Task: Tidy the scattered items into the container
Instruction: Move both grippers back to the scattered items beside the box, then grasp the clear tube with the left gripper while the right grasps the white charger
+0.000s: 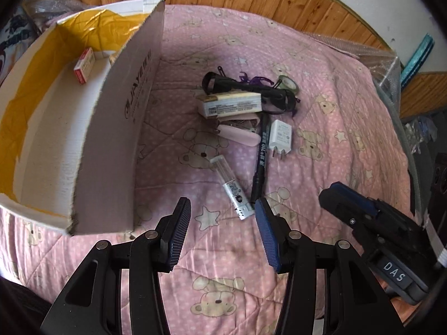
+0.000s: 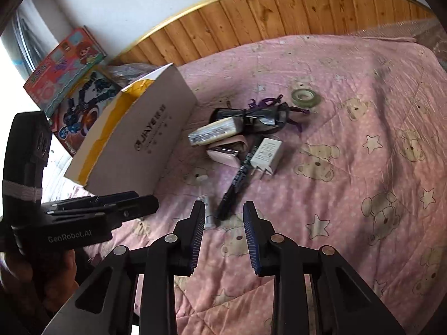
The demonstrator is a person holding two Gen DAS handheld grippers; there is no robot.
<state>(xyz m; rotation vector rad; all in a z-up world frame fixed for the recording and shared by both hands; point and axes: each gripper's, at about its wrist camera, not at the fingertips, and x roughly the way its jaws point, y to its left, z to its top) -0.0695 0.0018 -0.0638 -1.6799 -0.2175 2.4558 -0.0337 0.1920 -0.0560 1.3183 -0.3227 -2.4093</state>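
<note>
Hovering both grippers over the pink bear-print quilt (image 1: 321,64), nothing held in either: my left gripper (image 1: 222,209) has its jaws spread wide, my right gripper (image 2: 223,217) is parted a bit narrower, both empty. Container = 1 open white cardboard box with yellow lining (image 1: 123,106), sitting on the quilt to my left; inside I count 1 small red-and-white carton (image 1: 83,65), and the rest of the box floor is cut off by the near wall. Scattered pile lies just right of the box, ahead of both grippers: 1 white wall charger plug (image 1: 280,135), 1 black marker pen (image 1: 259,159), 1 clear plastic tube with silver label (image 1: 232,187) closest to my left fingers, 1 flat white-and-tan packet (image 1: 232,104), 1 pink clip-like thing (image 1: 237,136) partly under the packet, 1 pair of black-framed glasses (image 2: 251,117), 1 purple ribbon tangle (image 2: 265,102) half hidden behind the glasses, 1 roll of clear tape (image 2: 306,95) a little apart at the far side. Stuff under the packet is too jumbled to ID. In right wrist view the tube is mostly hidden behind my left finger pad. 2 colourful toy boxes (image 2: 64,69) sit beyond the container, edges cropped.
</note>
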